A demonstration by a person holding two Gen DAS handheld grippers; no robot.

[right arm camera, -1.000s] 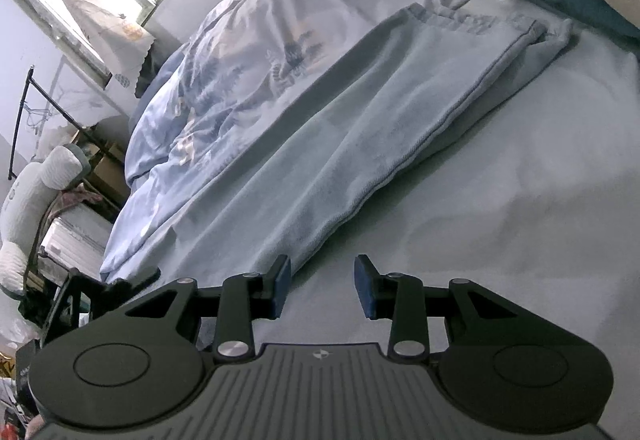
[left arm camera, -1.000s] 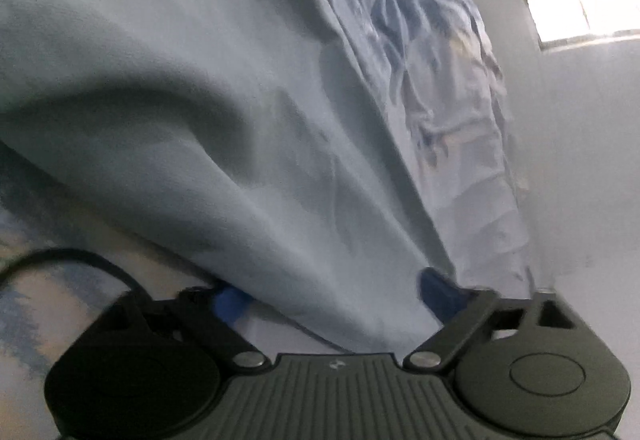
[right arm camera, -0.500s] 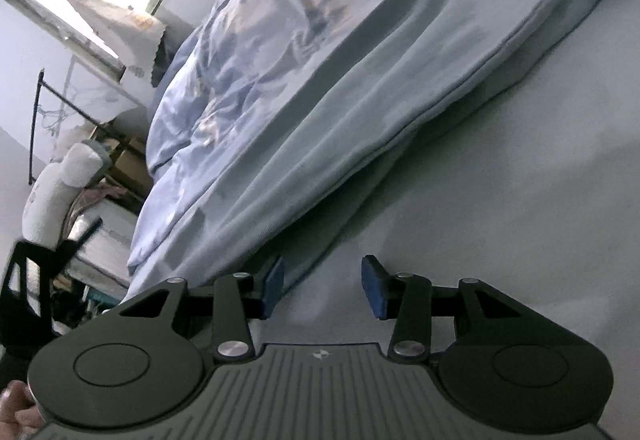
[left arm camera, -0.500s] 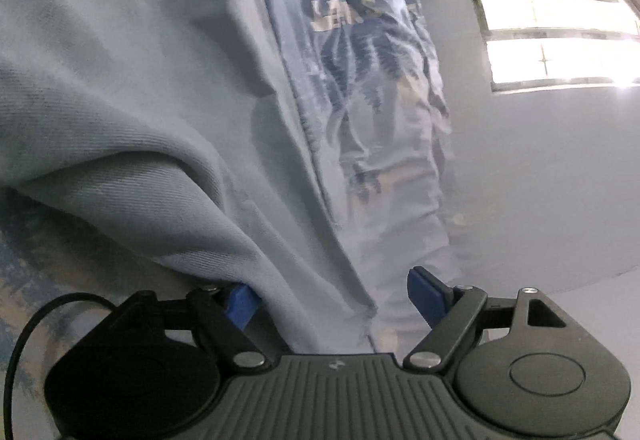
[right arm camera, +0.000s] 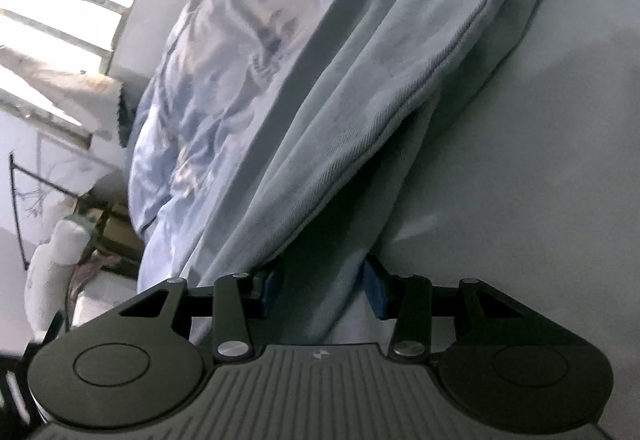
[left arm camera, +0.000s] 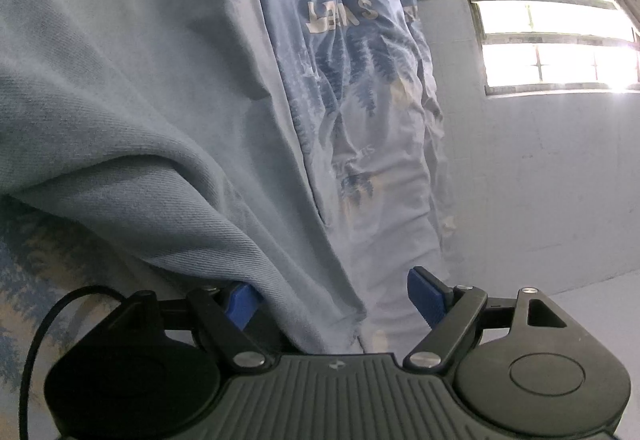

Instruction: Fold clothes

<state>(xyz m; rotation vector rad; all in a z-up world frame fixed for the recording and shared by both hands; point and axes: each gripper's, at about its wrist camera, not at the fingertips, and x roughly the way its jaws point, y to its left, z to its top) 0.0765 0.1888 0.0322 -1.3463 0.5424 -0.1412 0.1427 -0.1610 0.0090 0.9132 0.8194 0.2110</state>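
Both grippers, left (left arm camera: 334, 296) and right (right arm camera: 324, 290), are wide, with the pale blue pants (left arm camera: 132, 112) between their fingers. Beside the pants, the quilt (left arm camera: 360, 88) shows upside-down letters, too cut off to read.

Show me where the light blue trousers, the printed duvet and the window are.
light blue trousers (right arm camera: 360, 120), right wrist view, on the top leg panel.
printed duvet (left arm camera: 360, 88), left wrist view, on the tree print.
window (left arm camera: 552, 40), left wrist view, on the bright panes.
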